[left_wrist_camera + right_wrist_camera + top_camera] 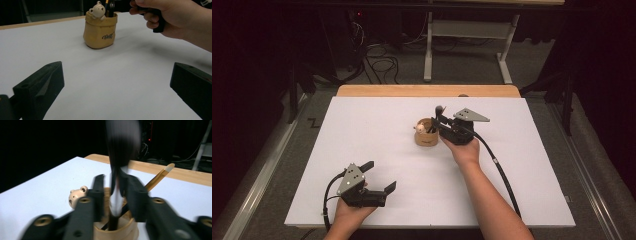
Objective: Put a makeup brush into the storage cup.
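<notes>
Item 1. Holder pot (425, 134): tan, bag-shaped, with a small bear figure (98, 10) on its rim. It stands upright on the white surface (377, 125), near the middle and somewhat toward the far edge, well apart from every corner; this leaves both hands room to reach it.

Item 2. Dark brush (117, 182): held upright, handle end down inside the pot, bristle end up. It is seen blurred between the jaws of the right claw (117, 195). The jaws are parted slightly, and whether the pads press on the handle cannot be told. The upright pose suits lowering the brush straight into the pot's mouth.

Item 3. Wooden-handled tool (160, 176): leaned in the pot, its tip slanted toward the far edge, evidently already stored.

Item 4. Right claw: poised directly over the pot, gripped by the right hand (464, 150) from the near side.

Item 5. Left claw (379, 176): jaws wide apart, nothing between them, rested near the near left corner, judged to be parked clear of the work.
</notes>
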`<act>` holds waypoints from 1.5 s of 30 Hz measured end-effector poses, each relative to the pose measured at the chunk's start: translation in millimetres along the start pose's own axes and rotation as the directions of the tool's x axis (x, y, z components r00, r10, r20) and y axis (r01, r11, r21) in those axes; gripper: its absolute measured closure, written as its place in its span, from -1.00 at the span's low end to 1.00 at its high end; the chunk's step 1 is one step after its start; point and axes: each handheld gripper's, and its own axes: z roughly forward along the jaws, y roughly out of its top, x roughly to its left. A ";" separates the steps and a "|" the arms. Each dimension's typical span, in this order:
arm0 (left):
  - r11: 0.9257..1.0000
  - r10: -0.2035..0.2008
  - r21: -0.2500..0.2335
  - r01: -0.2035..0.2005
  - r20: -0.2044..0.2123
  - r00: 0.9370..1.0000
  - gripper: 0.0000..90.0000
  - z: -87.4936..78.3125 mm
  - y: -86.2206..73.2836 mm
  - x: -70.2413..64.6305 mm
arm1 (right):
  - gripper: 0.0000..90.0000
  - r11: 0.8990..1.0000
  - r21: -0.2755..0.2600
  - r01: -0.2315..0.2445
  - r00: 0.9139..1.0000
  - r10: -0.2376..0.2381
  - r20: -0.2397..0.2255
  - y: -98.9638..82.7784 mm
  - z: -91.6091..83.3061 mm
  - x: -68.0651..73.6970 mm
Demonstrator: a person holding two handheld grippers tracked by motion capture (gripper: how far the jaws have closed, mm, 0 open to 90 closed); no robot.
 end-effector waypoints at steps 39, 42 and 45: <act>1.000 0.003 0.004 -0.003 0.003 1.000 -0.99 1.2 0.0 -0.4 | -0.99 0.997 0.065 -0.038 0.997 0.034 0.063 1.1 -5.9 -5.3; 1.000 -0.004 0.000 0.004 -0.001 1.000 -1.00 0.4 0.0 0.0 | -0.99 0.998 0.063 -0.030 0.998 0.026 0.058 2.5 -8.3 -4.3; 1.000 -0.005 -0.005 0.005 -0.005 1.000 -1.00 -0.8 0.6 1.0 | -0.99 0.997 0.067 -0.025 0.998 0.022 0.052 3.1 -11.0 -2.3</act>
